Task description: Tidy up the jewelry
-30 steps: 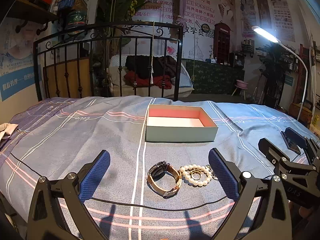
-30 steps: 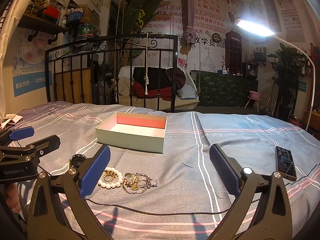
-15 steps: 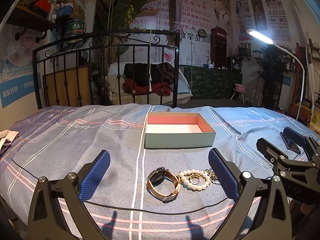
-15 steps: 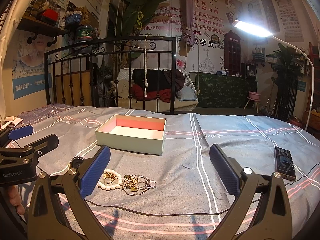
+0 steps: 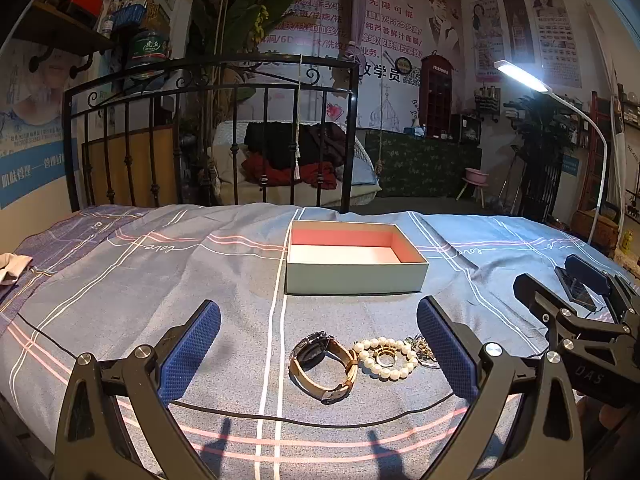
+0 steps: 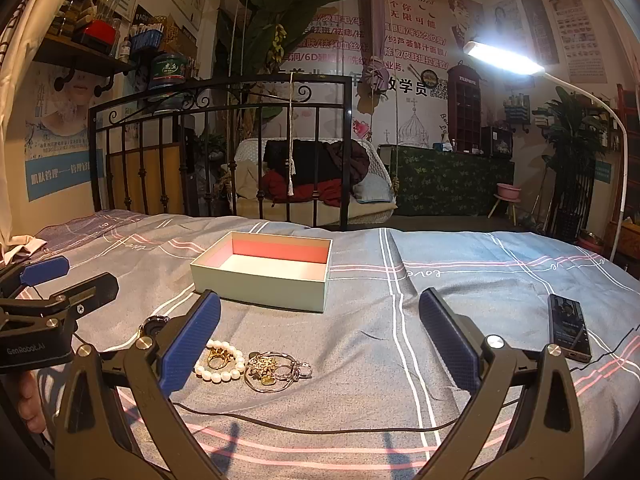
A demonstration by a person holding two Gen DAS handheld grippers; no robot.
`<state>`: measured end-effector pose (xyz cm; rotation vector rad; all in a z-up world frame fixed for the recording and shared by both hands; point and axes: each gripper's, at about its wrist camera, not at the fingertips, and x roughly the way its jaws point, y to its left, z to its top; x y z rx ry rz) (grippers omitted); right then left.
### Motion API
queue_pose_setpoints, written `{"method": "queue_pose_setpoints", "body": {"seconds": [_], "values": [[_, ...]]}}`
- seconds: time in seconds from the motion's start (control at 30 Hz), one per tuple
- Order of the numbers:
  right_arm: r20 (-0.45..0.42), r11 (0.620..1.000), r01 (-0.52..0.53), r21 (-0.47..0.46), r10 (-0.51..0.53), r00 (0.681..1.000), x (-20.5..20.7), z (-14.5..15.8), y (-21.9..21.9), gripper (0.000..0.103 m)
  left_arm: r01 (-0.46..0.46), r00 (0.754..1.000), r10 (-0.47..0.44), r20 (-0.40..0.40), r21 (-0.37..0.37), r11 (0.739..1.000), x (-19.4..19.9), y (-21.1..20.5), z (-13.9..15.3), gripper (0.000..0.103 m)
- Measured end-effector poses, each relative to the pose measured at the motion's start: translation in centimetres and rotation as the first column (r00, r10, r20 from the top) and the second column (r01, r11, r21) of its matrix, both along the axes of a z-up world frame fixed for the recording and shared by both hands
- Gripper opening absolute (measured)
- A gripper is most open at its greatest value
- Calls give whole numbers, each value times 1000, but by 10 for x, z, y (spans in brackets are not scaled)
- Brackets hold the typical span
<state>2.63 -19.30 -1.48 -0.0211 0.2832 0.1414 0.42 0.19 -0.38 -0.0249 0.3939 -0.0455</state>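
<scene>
Left tool [image 5: 318,354]: held low over the bed, its blue pads spread wide apart with nothing between them.
Right tool [image 6: 318,354]: likewise gaping and empty, hovering beside the left tool.
Cable [image 5: 280,420]: a thin black cord lay across the bedspread [image 5: 120,288] just short of the tools' tips.
Watch [image 5: 322,366]: on the bedspread between the left tool's pads, just ahead of them; it lay on its side with the tan strap curled into a loop, the dark face toward the far left, the long axis of the loop running from near right to far left.
Pearl bracelet [image 5: 386,358]: touching the watch on its right, a flat ring with a gold ring [image 5: 386,359] inside it.
Chain tangle [image 6: 274,366]: gold and silver pieces bunched just right of the bracelet, ahead of the right tool's left pad; single pieces could not be told apart.
Step in hand, as judged: closing in for the first pick, nothing yet in the box.
Doing it well: probably take the watch across the narrow width of its strap loop, pads down either side, and avoid snagging the pearls or the cable.
Box [image 5: 354,278]: open, pink-lined, apparently empty, beyond the jewelry, long side facing the tools.
Phone [image 6: 569,327]: far right of the right tool.
</scene>
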Motion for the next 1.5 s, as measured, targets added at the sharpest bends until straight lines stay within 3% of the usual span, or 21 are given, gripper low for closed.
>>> {"method": "queue_pose_setpoints", "body": {"seconds": [0.37, 0.53, 0.9, 1.1, 1.37, 1.43, 1.5], "values": [[-9, 1000, -11, -19, 11, 1000, 1, 1, 1, 97, 19, 1000, -19, -12, 6, 1000, 0, -2, -2, 97], [-49, 999, -14, -33, 13, 999, 7, 0, 3, 97, 28, 995, -29, -91, -7, 1000, 8, 3, -7, 97], [-249, 996, -86, -25, 77, 965, 46, -28, 13, 97, -9, 939, -12, -344, -60, 998, 49, 25, -39, 96], [-361, 988, -153, -39, 129, 923, 69, -51, 26, 97, 82, 909, -58, -413, 42, 996, 74, 7, -56, 96], [-428, 987, -158, -8, 140, 893, 86, -66, 26, 97, 152, 862, -85, -500, 95, 984, 95, 6, -76, 96], [-443, 986, -169, -9, 148, 884, 88, -69, 27, 97, 169, 847, -100, -522, 86, 982, 101, 6, -81, 92], [-468, 982, -187, -14, 158, 870, 92, -72, 31, 97, 179, 848, -110, -519, 85, 980, 102, 5, -82, 86]]}}
